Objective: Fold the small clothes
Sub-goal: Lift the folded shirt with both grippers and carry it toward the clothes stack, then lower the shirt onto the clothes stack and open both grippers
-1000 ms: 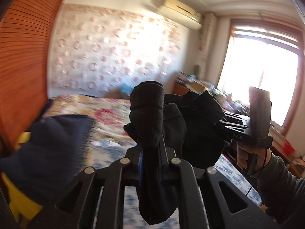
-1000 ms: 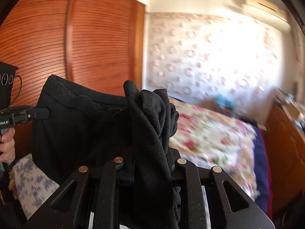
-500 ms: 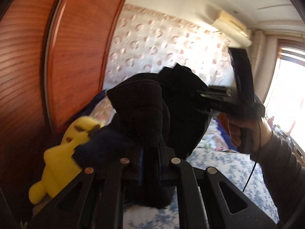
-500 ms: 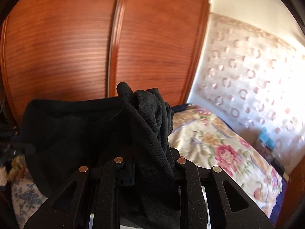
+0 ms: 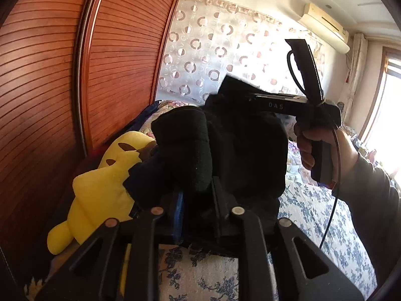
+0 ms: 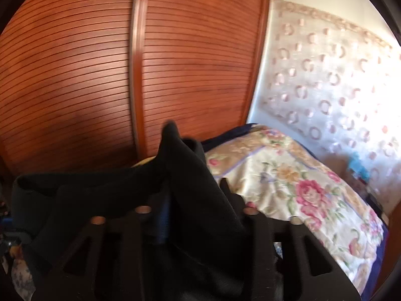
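Observation:
A small black knit garment [image 5: 240, 150] hangs in the air between both grippers, above the bed. My left gripper [image 5: 198, 195] is shut on one bunched edge of it. My right gripper [image 6: 193, 200] is shut on another edge; the black garment [image 6: 105, 193] stretches away to the left in the right wrist view. The right gripper's body also shows in the left wrist view [image 5: 288, 105], held in a hand, its fingers buried in the cloth. Both sets of fingertips are hidden by fabric.
A yellow plush toy [image 5: 100, 185] lies by the wooden slatted wardrobe doors [image 5: 62, 87]. A blue-and-white floral sheet [image 5: 308, 215] covers the near bed, with a pink-flowered quilt [image 6: 300, 188] beyond. A patterned curtain wall [image 5: 213, 50] stands behind.
Both grippers have swung left toward the wardrobe with the garment, and lowered. The plush toy has come into view. The right gripper now sits higher and closer in the left wrist view.

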